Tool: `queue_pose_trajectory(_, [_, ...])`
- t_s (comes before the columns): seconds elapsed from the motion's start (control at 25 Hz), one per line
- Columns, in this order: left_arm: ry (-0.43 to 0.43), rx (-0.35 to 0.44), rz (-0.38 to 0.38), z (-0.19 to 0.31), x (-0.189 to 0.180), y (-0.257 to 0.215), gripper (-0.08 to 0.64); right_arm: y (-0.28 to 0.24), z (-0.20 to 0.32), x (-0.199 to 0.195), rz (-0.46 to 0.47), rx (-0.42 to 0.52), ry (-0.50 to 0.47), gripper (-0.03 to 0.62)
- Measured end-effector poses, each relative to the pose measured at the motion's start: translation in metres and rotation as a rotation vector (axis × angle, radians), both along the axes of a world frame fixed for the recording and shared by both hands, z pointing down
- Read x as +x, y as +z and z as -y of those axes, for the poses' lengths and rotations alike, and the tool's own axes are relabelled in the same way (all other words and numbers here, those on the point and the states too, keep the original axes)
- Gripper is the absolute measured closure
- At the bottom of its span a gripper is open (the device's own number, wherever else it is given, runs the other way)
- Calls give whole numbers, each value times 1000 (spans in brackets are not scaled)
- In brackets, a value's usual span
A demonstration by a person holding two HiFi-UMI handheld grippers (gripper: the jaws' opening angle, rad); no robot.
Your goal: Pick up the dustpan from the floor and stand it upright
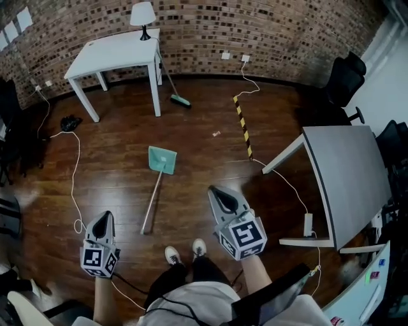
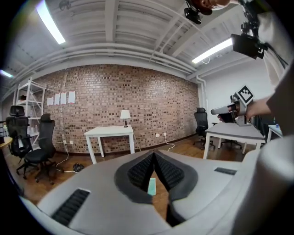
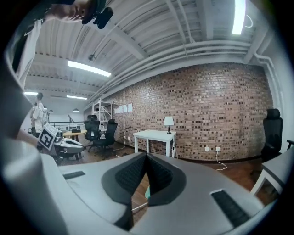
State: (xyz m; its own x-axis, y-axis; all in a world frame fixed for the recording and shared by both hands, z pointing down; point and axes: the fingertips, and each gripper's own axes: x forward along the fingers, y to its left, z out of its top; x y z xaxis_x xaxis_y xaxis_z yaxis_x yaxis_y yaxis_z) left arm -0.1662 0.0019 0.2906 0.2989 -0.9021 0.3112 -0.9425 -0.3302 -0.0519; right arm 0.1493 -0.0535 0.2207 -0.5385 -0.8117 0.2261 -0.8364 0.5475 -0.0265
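Observation:
The dustpan lies flat on the wooden floor, its teal pan (image 1: 162, 160) at mid-room and its long pale handle (image 1: 151, 205) running back towards my feet. My left gripper (image 1: 106, 214) hovers left of the handle's near end, shut and empty. My right gripper (image 1: 213, 190) hovers right of the handle, shut too, with nothing in it. In the left gripper view a teal sliver of the pan (image 2: 152, 185) shows below the closed jaws of the left gripper (image 2: 154, 153). In the right gripper view, below the right gripper (image 3: 146, 155), a bit of the pan (image 3: 147, 193) shows.
A white table (image 1: 115, 54) with a lamp (image 1: 143, 16) stands at the brick wall, a broom (image 1: 173, 89) leaning on it. A grey desk (image 1: 347, 178) is at the right, with a striped cable cover (image 1: 242, 125), a white cable (image 1: 75, 172) and black chairs (image 1: 344, 79) around.

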Motion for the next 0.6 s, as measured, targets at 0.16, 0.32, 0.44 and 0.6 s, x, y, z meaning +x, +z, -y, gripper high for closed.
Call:
queue_pose_trajectory(0.16, [-24, -66, -14, 5, -30, 51, 561, 16, 9, -5, -18, -14, 3, 604])
queue_pose_trajectory(0.32, [-36, -179, -3, 9, -56, 126, 528, 57, 16, -33, 6, -83, -13, 604])
queue_pose_trajectory(0.44, [-36, -231, 8, 17, -67, 171, 467, 93, 25, -65, 17, -131, -65, 604])
queue_pose_trajectory(0.6, [-12, -312, 56, 10, -70, 232, 431, 140, 35, -95, 14, -187, -139, 604])
